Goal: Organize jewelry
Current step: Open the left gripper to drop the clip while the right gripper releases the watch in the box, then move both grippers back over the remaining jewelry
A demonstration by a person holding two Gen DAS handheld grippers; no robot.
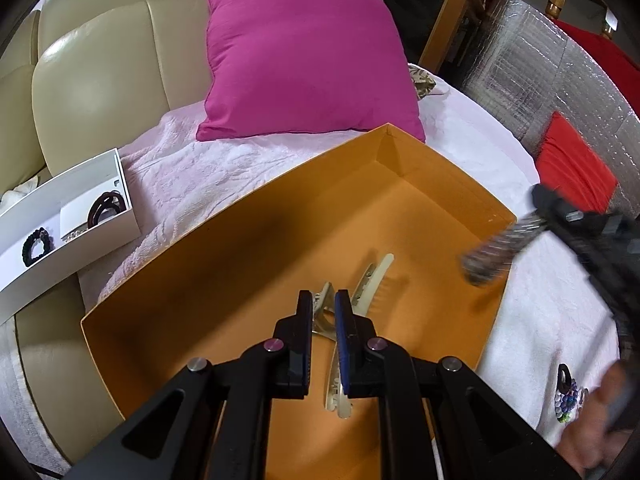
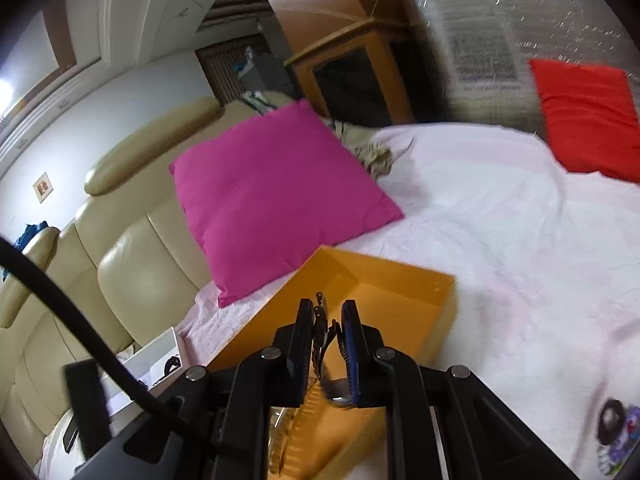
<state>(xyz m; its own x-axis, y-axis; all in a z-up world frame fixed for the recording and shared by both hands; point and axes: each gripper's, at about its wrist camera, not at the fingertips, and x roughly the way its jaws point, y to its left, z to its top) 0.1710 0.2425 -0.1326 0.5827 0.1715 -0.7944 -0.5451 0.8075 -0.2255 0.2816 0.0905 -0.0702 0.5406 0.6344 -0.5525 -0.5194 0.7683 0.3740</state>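
Right wrist view: your right hand-held gripper (image 2: 327, 322) grasps a metal watch (image 2: 320, 320) above the orange box's (image 2: 400, 280) near edge; your left hand-held gripper (image 1: 324, 312) is clenched empty over cream hair clips (image 1: 372, 276).

You are in a home's living room: a cream leather sofa (image 2: 132, 264) carries a magenta cushion (image 1: 308, 48) and a red cushion (image 2: 588, 116) on a pale pink throw (image 2: 500, 216), a wooden cabinet (image 2: 352, 76) stands behind, and a small framed picture (image 2: 43, 187) hangs on the white wall
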